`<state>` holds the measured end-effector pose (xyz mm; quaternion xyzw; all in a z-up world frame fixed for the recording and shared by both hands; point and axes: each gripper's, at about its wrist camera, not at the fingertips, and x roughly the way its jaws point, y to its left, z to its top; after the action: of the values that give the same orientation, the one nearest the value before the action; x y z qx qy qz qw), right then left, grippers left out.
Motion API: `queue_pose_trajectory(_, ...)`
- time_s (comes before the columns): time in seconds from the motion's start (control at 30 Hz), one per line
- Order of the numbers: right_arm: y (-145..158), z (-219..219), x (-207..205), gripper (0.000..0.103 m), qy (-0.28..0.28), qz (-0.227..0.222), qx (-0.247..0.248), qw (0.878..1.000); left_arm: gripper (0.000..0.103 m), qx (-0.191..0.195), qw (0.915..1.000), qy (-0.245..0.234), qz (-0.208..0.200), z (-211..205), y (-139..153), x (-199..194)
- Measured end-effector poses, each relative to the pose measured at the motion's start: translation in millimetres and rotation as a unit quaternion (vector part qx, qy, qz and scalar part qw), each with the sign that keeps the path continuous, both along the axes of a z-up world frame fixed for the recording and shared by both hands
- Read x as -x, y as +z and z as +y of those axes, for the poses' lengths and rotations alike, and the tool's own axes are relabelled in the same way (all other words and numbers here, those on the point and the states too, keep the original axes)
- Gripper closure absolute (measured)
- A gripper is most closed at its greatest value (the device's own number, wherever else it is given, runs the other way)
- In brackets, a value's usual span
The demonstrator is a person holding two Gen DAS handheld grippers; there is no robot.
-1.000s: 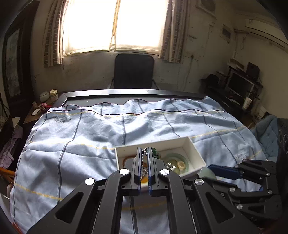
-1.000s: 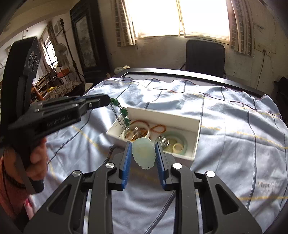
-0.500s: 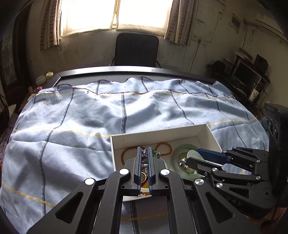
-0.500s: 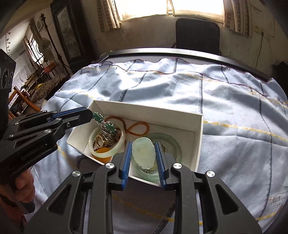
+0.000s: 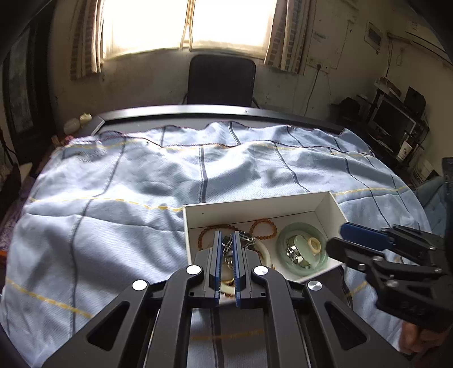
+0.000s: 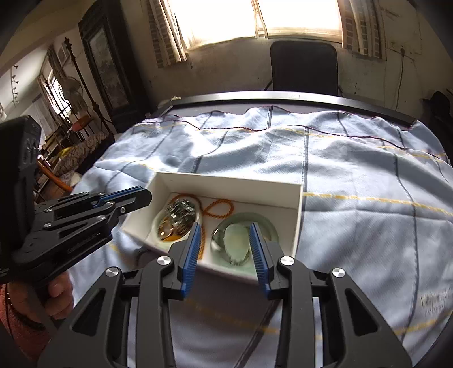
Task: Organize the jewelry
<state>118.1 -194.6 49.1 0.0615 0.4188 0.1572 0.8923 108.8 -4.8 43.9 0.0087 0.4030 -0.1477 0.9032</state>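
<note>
On the blue checked cloth (image 6: 354, 175) sat the white box (image 6: 229, 186). The right gripper (image 6: 225, 229) had just spread wide, leaving the pale jade pendant (image 6: 236, 237) inside the green bangle (image 6: 267, 223) at the box's right end. The left gripper (image 5: 227, 240), nearly closed, had lowered its green-beaded chain (image 6: 179, 211) into the left end, so both pieces looked stowed.

A blue cloth (image 5: 136, 198) with dark and yellow stripes lies rumpled over the dark table (image 5: 198, 111), spreading ahead of the claw. Beyond the table's far edge stands a black chair (image 5: 220, 80) under a bright window (image 5: 184, 25) with curtains (image 5: 85, 36). Far right sits a screen (image 5: 392, 121); far left, a dark cabinet (image 6: 104, 65).
</note>
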Motion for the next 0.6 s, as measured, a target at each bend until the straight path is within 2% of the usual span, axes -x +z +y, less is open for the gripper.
queue_pose_trajectory(0.13, 12.9, -0.4, 37.1, 0.061, 0.001, -0.019, -0.007, 1.0, 0.096, -0.012, 0.9997, 0.003, -0.019, 1.2, 6.0, 31.1)
queue_pose_trajectory(0.27, 15.4, 3.8, 71.1, 0.059, 0.006, -0.027, -0.017, 0.999, 0.095, -0.027, 0.9994, 0.009, -0.02, 0.4, -1.2, 61.0)
queue_pose_trajectory(0.33, 13.2, 8.5, 84.3, 0.058, 0.008, -0.028, -0.018, 0.999, 0.09, -0.027, 0.9995, 0.013, -0.014, -1.1, -6.6, 68.6)
queue_pose_trajectory(0.4, 11.9, 15.9, 91.1, 0.058, 0.011, -0.036, -0.009, 0.999, 0.073, -0.029, 0.9994, 0.018, -0.009, -4.0, -13.2, 72.1)
queue_pose_trajectory(0.6, 16.3, 26.9, 74.9, 0.058, -0.017, -0.067, 0.012, 0.998, 0.073, -0.042, 0.998, 0.042, -0.021, -13.4, -18.3, 60.8)
